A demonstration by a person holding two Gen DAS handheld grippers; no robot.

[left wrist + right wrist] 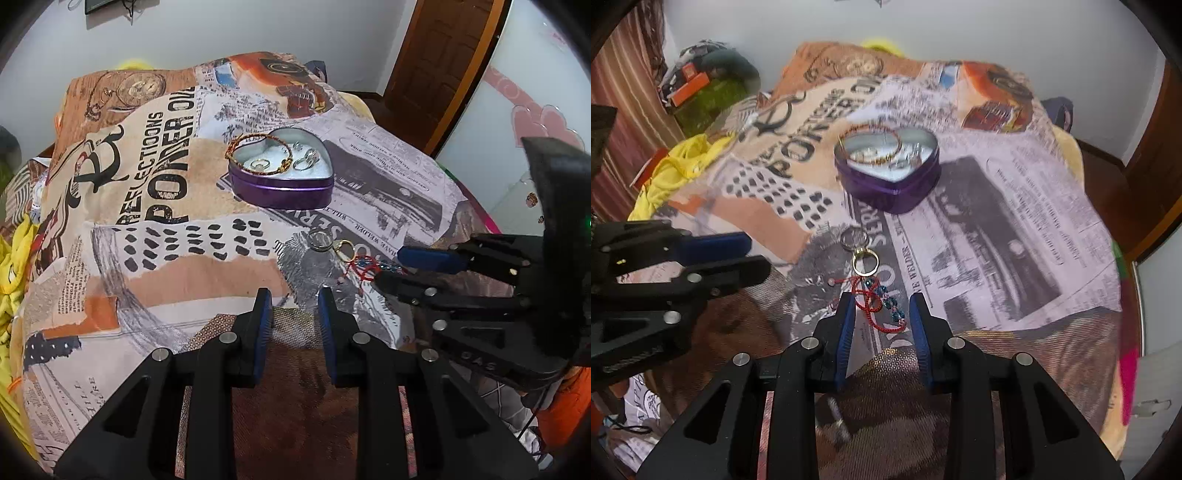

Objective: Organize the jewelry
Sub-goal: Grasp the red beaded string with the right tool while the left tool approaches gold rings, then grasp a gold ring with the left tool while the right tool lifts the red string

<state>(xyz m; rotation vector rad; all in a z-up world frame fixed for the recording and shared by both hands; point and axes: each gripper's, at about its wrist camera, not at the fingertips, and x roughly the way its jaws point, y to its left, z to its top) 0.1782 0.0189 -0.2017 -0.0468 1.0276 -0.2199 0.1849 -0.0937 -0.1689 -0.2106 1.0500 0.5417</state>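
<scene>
A purple heart-shaped tin (280,192) (892,192) stands open on the printed blanket, holding a gold braided bracelet (258,151) (877,146) and some rings (306,160). In front of it lie a silver ring (319,238) (854,236), a gold ring (345,248) (865,261) and a red cord bracelet with blue beads (364,266) (882,302). My right gripper (882,301) (388,267) is open, its fingers on either side of the red bracelet. My left gripper (295,293) (757,254) is open and empty, just left of the loose jewelry.
The printed blanket (166,229) covers a bed. Yellow cloth (676,170) lies at its left edge. A wooden door (439,59) and a white wall panel (524,110) stand to the right. Orange boxes and clutter (694,85) sit far left.
</scene>
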